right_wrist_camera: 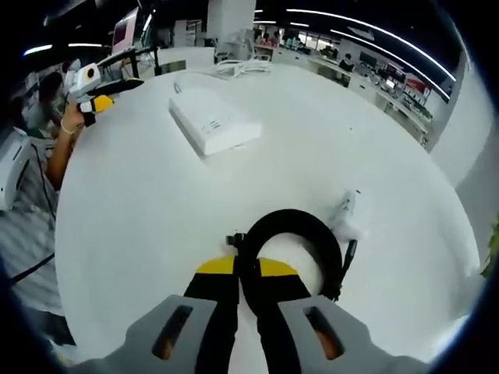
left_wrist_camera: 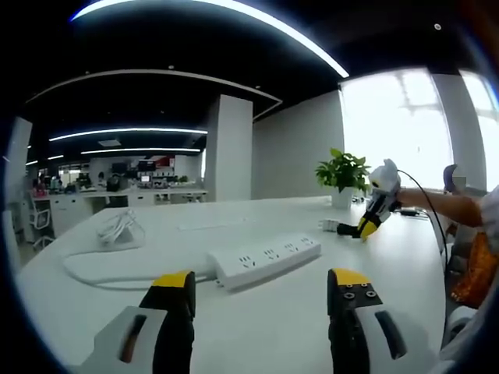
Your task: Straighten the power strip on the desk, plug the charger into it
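Observation:
The white power strip (left_wrist_camera: pixel 265 261) lies at an angle on the white desk (left_wrist_camera: pixel 257 335), just beyond my left gripper (left_wrist_camera: pixel 263 284), whose yellow-tipped jaws stand wide open with nothing between them. Its white cord (left_wrist_camera: pixel 101 273) loops off to the left. In the right gripper view the strip (right_wrist_camera: pixel 214 121) lies far ahead. My right gripper (right_wrist_camera: pixel 245 269) is shut on the charger's coiled black cable (right_wrist_camera: pixel 292 222); the white charger body (right_wrist_camera: pixel 347 210) rests on the desk beside the coil. The left gripper view shows the right gripper (left_wrist_camera: pixel 373 216) pressed down at the charger (left_wrist_camera: pixel 331 226).
A potted plant (left_wrist_camera: pixel 343 173) stands at the desk's far edge by the bright window. A bundle of white cord (left_wrist_camera: pixel 117 228) lies at the left. The person's arm (left_wrist_camera: pixel 444 206) reaches in from the right. Office desks and chairs (left_wrist_camera: pixel 39 218) stand beyond.

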